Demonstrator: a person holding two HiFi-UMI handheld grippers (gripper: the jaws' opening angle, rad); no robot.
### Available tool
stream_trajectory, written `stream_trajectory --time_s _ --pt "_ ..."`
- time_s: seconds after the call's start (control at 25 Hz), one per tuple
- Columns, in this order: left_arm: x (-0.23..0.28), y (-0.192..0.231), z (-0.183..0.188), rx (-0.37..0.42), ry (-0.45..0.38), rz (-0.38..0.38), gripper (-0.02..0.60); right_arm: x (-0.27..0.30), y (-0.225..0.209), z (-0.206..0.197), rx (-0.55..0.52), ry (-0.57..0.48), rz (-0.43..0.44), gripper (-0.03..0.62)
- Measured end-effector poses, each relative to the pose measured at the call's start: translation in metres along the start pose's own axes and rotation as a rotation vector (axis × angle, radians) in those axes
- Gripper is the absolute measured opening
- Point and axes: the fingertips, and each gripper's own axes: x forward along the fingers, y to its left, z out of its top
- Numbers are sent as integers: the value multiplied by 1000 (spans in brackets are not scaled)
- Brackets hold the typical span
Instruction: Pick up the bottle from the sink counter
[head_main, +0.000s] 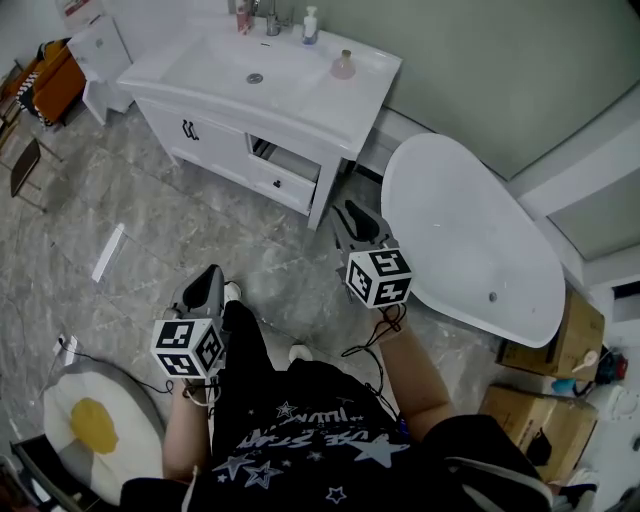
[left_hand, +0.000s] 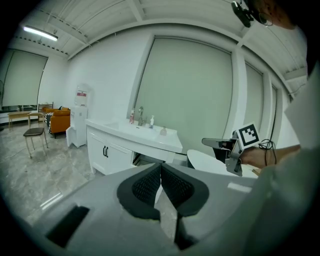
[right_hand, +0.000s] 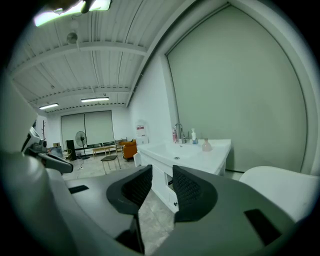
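On the white sink counter (head_main: 345, 105) stand a small pink bottle (head_main: 343, 66), a white pump bottle (head_main: 311, 25) and a red bottle (head_main: 243, 15) beside the tap. The same pink bottle (right_hand: 206, 145) and pump bottle (right_hand: 194, 136) show in the right gripper view. Both grippers hang in the air a few steps short of the vanity. My left gripper (head_main: 210, 275) is shut, its pads meeting with nothing between them (left_hand: 161, 182). My right gripper (head_main: 350, 212) is open, a narrow empty gap between its pads (right_hand: 162, 185).
A white bathtub (head_main: 470, 240) lies right of the vanity. One vanity drawer (head_main: 285, 165) stands open. A fried-egg rug (head_main: 90, 420) is at lower left, cardboard boxes (head_main: 560, 345) at lower right, a chair (head_main: 25, 165) and an orange sofa (head_main: 50, 75) at far left.
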Motion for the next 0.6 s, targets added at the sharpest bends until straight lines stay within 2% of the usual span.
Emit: stream_trajectory --time_s 0.2,0.6 --pt "49 42 19 0 8 -57 20 52 -10 6 13 34 -47 221" --pt "159 159 103 69 0 -168 20 181 -21 55 7 36 -200 235"
